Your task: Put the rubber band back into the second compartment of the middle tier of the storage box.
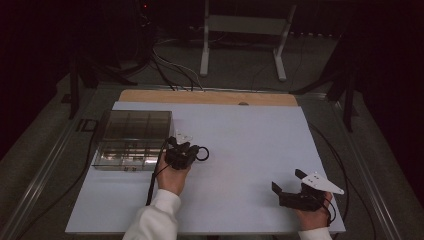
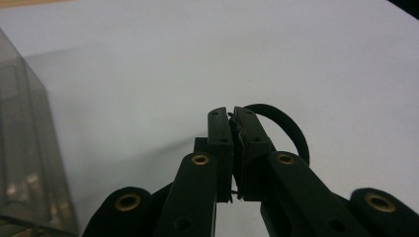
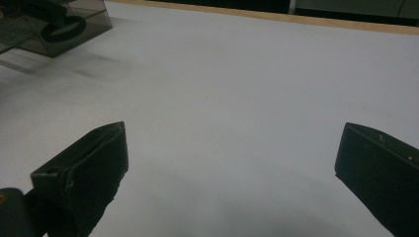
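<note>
White table [image 1: 240, 150] | left gripper [image 2: 232, 116] pinches black ring [image 2: 291, 131] | ring upright

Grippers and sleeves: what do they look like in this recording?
Both the left gripper and the right gripper are black with two jaws. The left gripper view shows brass-coloured rivets on the linkage. The right gripper has a pale three-cornered plate on top. A black cable trails from the left one. Both sleeves are white.
</note>
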Tool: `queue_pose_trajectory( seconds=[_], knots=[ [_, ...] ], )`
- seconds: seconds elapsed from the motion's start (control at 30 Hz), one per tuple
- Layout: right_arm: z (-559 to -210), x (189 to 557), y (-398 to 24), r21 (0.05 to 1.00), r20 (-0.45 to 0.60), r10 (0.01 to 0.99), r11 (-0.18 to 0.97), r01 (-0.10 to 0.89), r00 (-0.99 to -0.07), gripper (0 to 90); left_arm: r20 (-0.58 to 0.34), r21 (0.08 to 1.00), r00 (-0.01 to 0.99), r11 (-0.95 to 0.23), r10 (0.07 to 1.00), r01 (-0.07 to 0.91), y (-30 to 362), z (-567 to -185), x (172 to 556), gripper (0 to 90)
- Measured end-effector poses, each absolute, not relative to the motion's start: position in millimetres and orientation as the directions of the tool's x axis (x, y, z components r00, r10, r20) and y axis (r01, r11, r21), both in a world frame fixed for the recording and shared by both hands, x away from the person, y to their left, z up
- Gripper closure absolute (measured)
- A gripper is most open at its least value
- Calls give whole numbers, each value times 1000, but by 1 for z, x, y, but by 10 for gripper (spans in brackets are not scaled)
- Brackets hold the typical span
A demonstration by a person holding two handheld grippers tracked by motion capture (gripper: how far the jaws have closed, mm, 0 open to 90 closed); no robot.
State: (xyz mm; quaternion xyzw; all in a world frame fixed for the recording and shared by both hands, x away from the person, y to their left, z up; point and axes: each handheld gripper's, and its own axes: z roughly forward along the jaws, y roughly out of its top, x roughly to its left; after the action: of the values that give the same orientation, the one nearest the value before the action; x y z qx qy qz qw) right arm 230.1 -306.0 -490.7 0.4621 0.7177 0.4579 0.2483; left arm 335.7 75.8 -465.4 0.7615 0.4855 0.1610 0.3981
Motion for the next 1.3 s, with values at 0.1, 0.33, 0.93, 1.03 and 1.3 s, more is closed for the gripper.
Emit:
queue_pose_trajectory(
  seconds=[0.1, 0.33, 0.93, 1.03, 1.3],
  knots=[
    [-491, 230, -306, 887, 67, 891, 153, 436, -449, 0, -145, 765, 476, -207, 867, 610, 78, -463, 335, 877],
    [-491, 230, -306, 887, 68, 891, 152, 436, -449, 0, -155, 779, 467, -183, 871, 599, 87, -452, 335, 877],
    [-491, 230, -306, 885, 69, 892, 151, 439, -447, 0, -157, 796, 437, -148, 886, 587, 107, -436, 334, 877],
    [-491, 230, -307, 886, 70, 892, 150, 440, -446, 0, -151, 797, 436, -151, 887, 584, 111, -433, 333, 877],
    [-491, 230, -307, 885, 71, 892, 150, 440, -446, 0, -143, 798, 436, -157, 888, 581, 119, -429, 332, 877]
  ],
)
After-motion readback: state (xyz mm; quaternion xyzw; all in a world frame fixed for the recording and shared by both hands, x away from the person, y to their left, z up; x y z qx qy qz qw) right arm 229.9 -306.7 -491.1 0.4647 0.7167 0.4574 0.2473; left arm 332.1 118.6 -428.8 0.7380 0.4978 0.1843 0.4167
